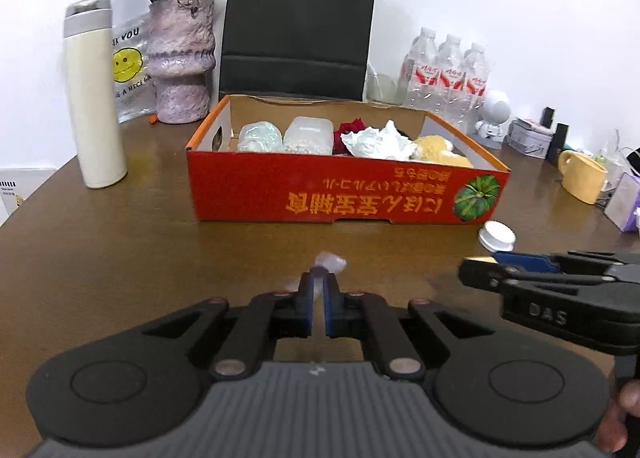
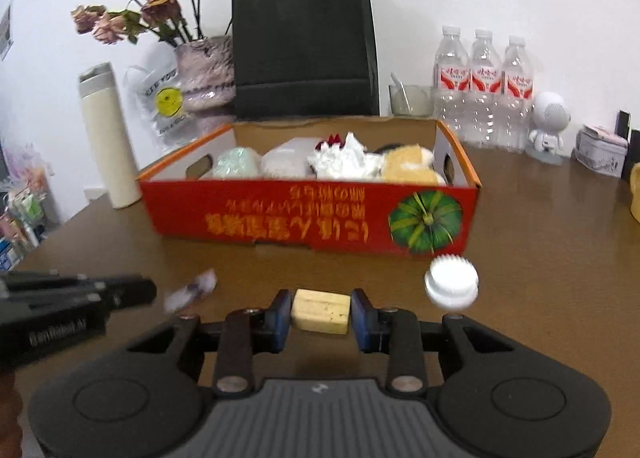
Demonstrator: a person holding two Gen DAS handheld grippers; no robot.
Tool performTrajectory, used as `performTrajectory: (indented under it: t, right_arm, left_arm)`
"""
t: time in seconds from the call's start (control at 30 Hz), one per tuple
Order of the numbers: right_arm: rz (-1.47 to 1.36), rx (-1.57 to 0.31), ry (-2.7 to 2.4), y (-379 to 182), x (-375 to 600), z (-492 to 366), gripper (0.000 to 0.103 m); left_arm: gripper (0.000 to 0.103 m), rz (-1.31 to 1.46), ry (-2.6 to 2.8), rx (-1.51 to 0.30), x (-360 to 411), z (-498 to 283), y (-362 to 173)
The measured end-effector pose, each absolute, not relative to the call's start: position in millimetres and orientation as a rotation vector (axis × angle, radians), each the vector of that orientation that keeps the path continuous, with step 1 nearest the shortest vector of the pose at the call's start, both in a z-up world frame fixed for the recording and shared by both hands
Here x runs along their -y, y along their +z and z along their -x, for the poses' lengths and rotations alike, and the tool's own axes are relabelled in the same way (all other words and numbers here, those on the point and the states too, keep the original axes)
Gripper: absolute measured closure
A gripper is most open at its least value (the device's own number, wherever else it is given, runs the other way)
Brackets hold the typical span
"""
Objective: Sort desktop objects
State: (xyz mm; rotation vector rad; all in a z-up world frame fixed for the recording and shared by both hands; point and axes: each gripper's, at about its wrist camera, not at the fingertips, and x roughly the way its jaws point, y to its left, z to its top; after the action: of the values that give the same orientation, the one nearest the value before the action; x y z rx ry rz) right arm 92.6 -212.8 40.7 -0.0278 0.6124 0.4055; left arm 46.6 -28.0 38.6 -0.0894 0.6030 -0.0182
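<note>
Right wrist view: right gripper (image 2: 320,312) clamped on yellow block (image 2: 320,310), red box (image 2: 312,213) at 12 o'clock, white cap (image 2: 451,285) at 2; left gripper (image 1: 319,292) pinched together on clear wrapper (image 1: 329,262).

Your left gripper (image 1: 319,286) and right gripper (image 2: 320,308) are black, with blue pads, ribbed grey bodies and silver rivets.

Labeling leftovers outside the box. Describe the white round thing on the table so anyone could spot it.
Find the red cardboard box with the green pumpkin picture in the middle of the brown table. Just in front of its pumpkin corner lies a white ridged cap. It is the only round white item outside the box; the right gripper holds a yellow block.
</note>
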Motion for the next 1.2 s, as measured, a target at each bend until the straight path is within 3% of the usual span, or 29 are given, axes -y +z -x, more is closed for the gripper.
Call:
performTrajectory:
  t: [0.07, 0.13, 0.17, 0.3, 0.4, 0.47, 0.5, 0.63, 0.67, 0.83, 1.2]
  right_arm:
    - [0.033, -0.608, 0.397, 42.8, 220.9, -78.9, 0.072]
    - [-0.012, -0.6, 0.393, 44.3, 231.0, -68.5, 0.072]
    - [-0.032, -0.6, 0.398, 44.4, 234.8, -65.3, 0.072]
    - [-0.024, -0.594, 0.408, 49.5, 240.3, -51.6, 0.072]
    - [-0.021, -0.568, 0.423, 57.8, 244.5, -43.6, 0.072]
    - [-0.029, -0.551, 0.426, 61.7, 247.9, -42.5, 0.072]
    - [-0.038, -0.549, 0.427, 62.6, 249.7, -43.3, 0.072]
    - [-0.057, -0.559, 0.431, 60.9, 250.6, -47.3, 0.072]
    - [-0.056, -0.56, 0.436, 60.3, 249.2, -47.4, 0.072]
    - [-0.047, -0.548, 0.465, 62.9, 241.4, -43.1, 0.072]
    - [-0.037, -0.512, 0.472, 68.3, 231.5, -21.1, 0.072]
  left_arm:
    - [0.09, 0.072, -0.052, -0.629, 30.0, -44.1, 33.1]
    - [0.067, 0.02, -0.045, -0.614, 33.7, -50.2, 28.1]
    - [0.061, -0.017, -0.034, -0.595, 35.6, -55.7, 27.3]
    - [0.054, -0.057, -0.009, -0.588, 33.1, -87.5, 24.5]
    - [0.06, -0.001, -0.061, -0.675, 27.9, -104.1, 16.1]
    - [0.071, 0.004, -0.036, -0.661, 29.6, -102.1, 12.9]
    - [0.084, -0.024, -0.03, -0.654, 32.4, -100.6, 12.1]
    - [0.089, -0.021, -0.035, -0.647, 33.8, -93.3, 10.6]
    - [0.095, -0.021, -0.03, -0.641, 34.1, -89.8, 10.8]
    - [0.102, 0.049, -0.01, -0.617, 32.0, -62.9, 21.0]
    - [0.102, 0.137, 0.002, -0.445, 17.8, 25.3, 66.1]
